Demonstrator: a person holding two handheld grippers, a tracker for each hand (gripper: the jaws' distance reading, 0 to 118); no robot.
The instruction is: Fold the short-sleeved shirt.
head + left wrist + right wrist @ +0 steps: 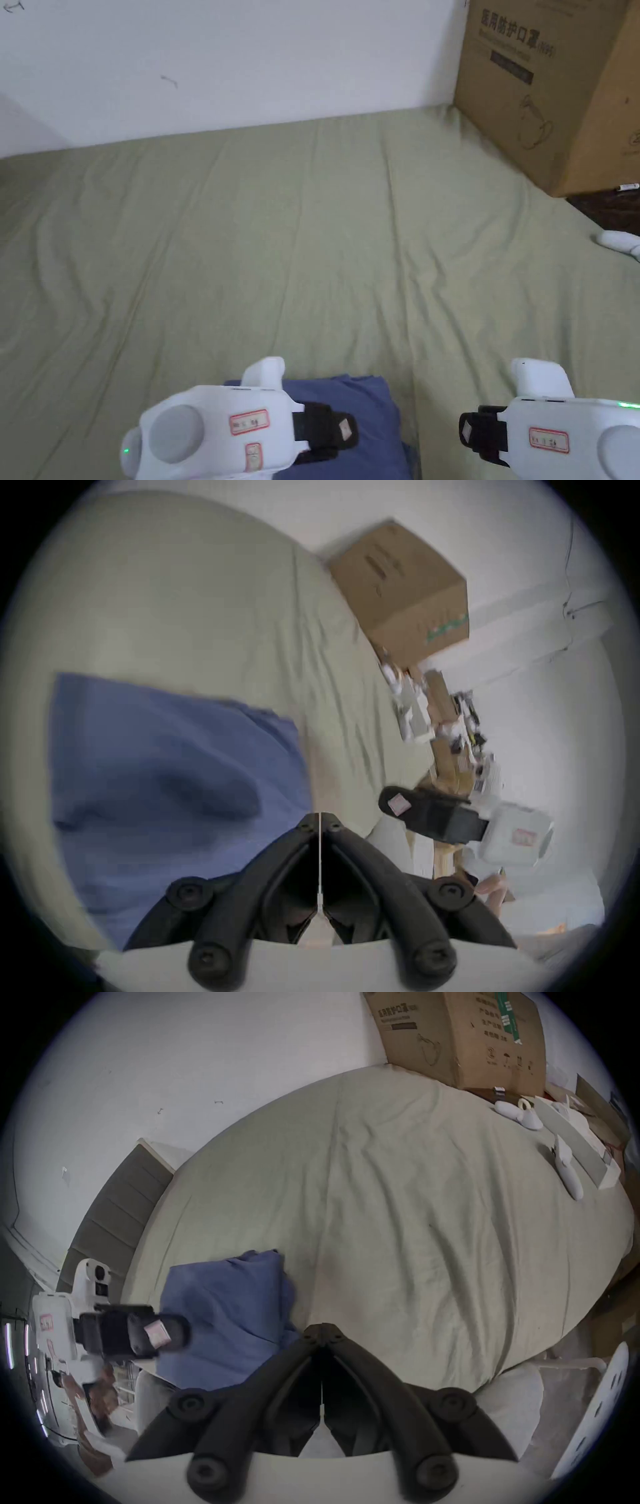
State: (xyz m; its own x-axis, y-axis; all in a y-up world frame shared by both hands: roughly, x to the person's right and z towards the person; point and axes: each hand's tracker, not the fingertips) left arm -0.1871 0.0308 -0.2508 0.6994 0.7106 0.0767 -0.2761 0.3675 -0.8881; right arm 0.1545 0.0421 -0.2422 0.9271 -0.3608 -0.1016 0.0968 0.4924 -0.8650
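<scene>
A blue short-sleeved shirt (pixel 350 412) lies in a compact bundle at the near edge of a bed (pixel 312 250) covered in a pale green sheet, close to the person working it, with both handheld tools poised above and neither touching cloth. The left gripper (pixel 350 432) hangs over the shirt's near portion, its jaws pressed together with nothing between them, as its own camera shows; the right gripper (pixel 465 431) hovers just beside the bundle over bare sheet, jaws likewise closed and empty. The garment appears already gathered into layers, its right edge bunched and uneven, which suggests the folding is well along or the bundle awaits squaring; the pictures do not settle which. A wide stretch of wrinkled sheet lies open beyond the shirt toward the wall. A cardboard box (pixel 550 87) stands at the far right corner and small white objects (pixel 516 1113) rest along the right side, well apart from the shirt.
</scene>
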